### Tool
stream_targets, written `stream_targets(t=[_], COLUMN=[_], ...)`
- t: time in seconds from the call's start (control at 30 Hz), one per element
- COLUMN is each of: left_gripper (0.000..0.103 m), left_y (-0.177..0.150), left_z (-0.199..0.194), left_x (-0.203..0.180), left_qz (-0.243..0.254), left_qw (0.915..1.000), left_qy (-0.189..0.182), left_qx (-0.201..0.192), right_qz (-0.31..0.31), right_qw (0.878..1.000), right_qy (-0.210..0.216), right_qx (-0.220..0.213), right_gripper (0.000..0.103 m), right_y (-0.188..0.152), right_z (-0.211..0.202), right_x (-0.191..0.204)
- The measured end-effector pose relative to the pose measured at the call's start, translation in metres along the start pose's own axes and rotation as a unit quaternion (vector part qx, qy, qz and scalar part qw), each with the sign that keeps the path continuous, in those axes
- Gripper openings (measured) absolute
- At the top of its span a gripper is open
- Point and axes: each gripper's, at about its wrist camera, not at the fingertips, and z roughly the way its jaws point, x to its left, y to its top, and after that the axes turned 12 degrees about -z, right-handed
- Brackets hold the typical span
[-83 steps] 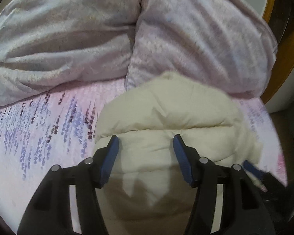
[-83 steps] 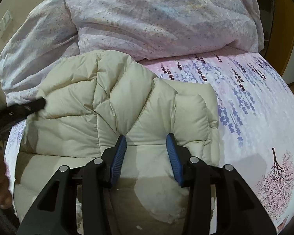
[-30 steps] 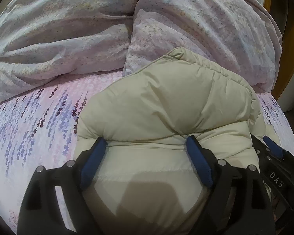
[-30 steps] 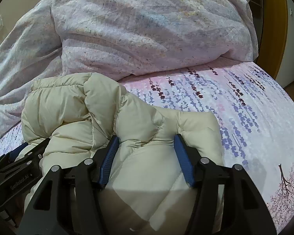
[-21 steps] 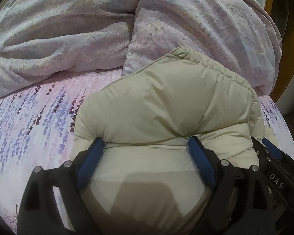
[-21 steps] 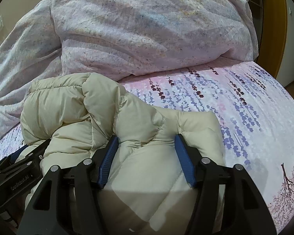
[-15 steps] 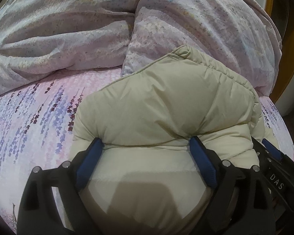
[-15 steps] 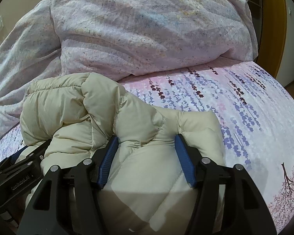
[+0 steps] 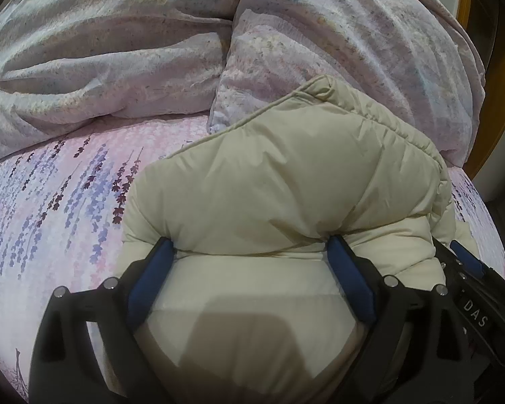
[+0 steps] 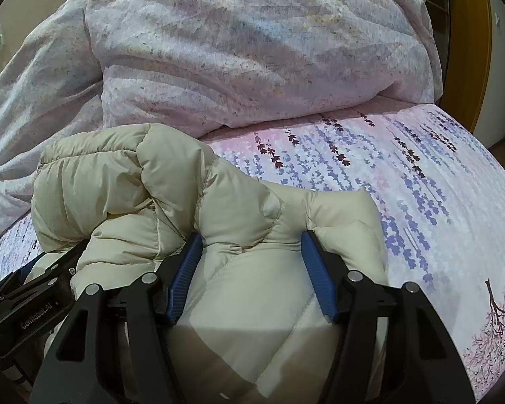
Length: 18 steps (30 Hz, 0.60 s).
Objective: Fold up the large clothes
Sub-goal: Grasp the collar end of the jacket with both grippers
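A cream puffer jacket (image 9: 286, 181) lies bunched and folded on the bed. My left gripper (image 9: 249, 245) is open, its blue pads (image 9: 350, 276) pressed down into the padding on either side of a wide bulge. My right gripper (image 10: 250, 239) is also open, its blue pads (image 10: 316, 276) straddling a puffed section of the same jacket (image 10: 144, 185). Each gripper shows at the edge of the other's view: the right one (image 9: 471, 282) at the lower right, the left one (image 10: 33, 296) at the lower left.
The bed sheet (image 9: 57, 202) is pink with purple flower print. A crumpled pale floral duvet (image 9: 118, 33) is heaped along the far side, touching the jacket's far edge. A wooden frame (image 10: 468, 33) stands at the right.
Both grippers have opened wider and pushed forward and down into the jacket, which has been folded over and bunched towards the duvet. In the last second almost nothing moves.
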Motion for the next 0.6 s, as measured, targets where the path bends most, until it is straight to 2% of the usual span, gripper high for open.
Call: stream_targets(t=[0.6], left_gripper=[0.093], left_y=[-0.0004], left_z=[0.0059], left_x=[-0.0004], left_qz=[-0.004], left_qw=[1.0], left_qy=[-0.001], left_qx=[0.001], right_qz=[0.009], right_qw=[1.0], right_qy=[0.002], right_qx=[0.004], right_gripper=[0.064], right_y=[-0.0012], right_z=[0.0053], right_x=[0.0013])
